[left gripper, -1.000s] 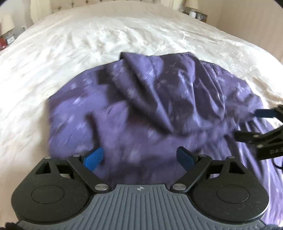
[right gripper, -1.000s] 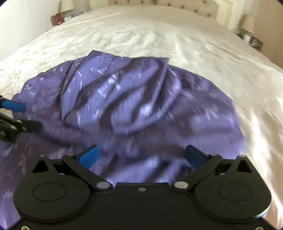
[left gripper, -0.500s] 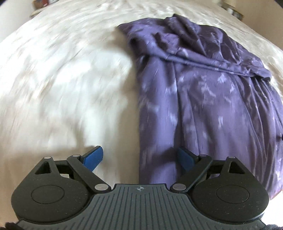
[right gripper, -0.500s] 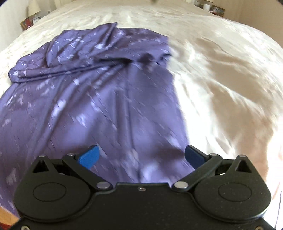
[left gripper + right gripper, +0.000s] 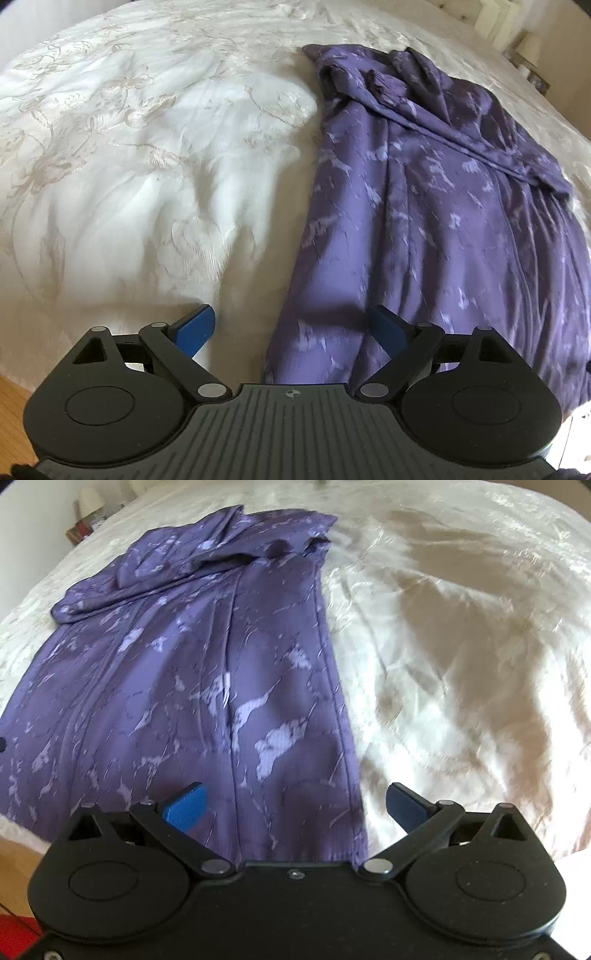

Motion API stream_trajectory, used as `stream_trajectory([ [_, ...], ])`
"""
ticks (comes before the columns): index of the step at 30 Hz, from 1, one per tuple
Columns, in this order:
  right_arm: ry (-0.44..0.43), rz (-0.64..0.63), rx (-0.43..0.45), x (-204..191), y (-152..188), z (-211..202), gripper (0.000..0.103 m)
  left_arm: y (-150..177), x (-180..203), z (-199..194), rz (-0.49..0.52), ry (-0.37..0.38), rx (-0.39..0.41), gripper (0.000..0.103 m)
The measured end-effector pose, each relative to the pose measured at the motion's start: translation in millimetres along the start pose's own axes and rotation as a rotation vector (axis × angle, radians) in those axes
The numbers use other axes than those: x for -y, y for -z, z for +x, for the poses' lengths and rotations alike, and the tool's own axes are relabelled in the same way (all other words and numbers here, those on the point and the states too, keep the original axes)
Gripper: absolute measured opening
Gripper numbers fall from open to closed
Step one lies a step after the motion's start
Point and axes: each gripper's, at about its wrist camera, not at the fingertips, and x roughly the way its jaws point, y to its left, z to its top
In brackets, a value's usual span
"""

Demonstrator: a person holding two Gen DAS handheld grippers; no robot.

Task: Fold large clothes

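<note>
A large purple garment (image 5: 424, 206) with pale marbled marks lies spread lengthwise on the bed, its far end bunched and folded over. In the left wrist view my left gripper (image 5: 291, 326) stands open above the garment's near left edge, nothing between its blue pads. In the right wrist view the same garment (image 5: 192, 672) fills the left half, and my right gripper (image 5: 295, 805) hangs open over its near right edge, its pads clear of the cloth.
A cream embroidered bedspread (image 5: 129, 147) covers the bed around the garment, also wide to the right (image 5: 461, 646). Wooden floor (image 5: 14, 398) shows past the near bed edge. A bedside stand with a lamp (image 5: 86, 506) sits far back.
Both grippers have swung apart from the garment's middle, the left to its left edge and the right to its right edge. The garment now lies stretched out lengthwise. Both stay open.
</note>
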Motion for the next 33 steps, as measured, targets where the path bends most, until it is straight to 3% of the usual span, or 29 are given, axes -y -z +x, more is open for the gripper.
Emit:
stream_trajectory([
  [12, -0.101, -0.007, -0.025, 3.3, 10.3, 6.6, 0.102, 40.4, 16.7, -15.8, 0.125, 0.035, -0.056, 0.091],
  [23, -0.149, 0.052, -0.022, 8.5, 4.3, 8.7, 0.102, 30.6, 10.8, -8.2, 0.101, 0.028, -0.052, 0.091],
  [25, -0.152, 0.067, -0.038, 10.5, 0.9, 9.9, 0.094, 26.8, 8.7, -4.7, 0.081, 0.036, -0.058, 0.09],
  [26, -0.143, 0.069, -0.045, 9.7, -0.2, 10.4, 0.082, 25.3, 8.2, -2.6, 0.069, 0.043, -0.067, 0.089],
  [27, -0.133, 0.072, -0.056, 9.6, -1.8, 11.2, 0.073, 23.7, 6.9, -0.4, 0.054, 0.057, -0.079, 0.082],
  [28, -0.133, 0.079, -0.069, 10.1, -3.2, 12.2, 0.071, 22.8, 6.0, 1.4, 0.04, 0.07, -0.091, 0.077],
  [30, -0.15, 0.091, -0.083, 10.9, -5.2, 12.1, 0.06, 22.0, 3.9, 3.7, 0.014, 0.105, -0.115, 0.055],
  [31, -0.146, 0.089, -0.087, 10.4, -6.0, 11.2, 0.055, 22.1, 2.9, 4.3, 0.002, 0.122, -0.127, 0.051],
  [33, -0.146, 0.083, -0.088, 10.7, -6.9, 8.0, 0.033, 23.3, -0.1, 3.5, -0.026, 0.165, -0.135, 0.026],
])
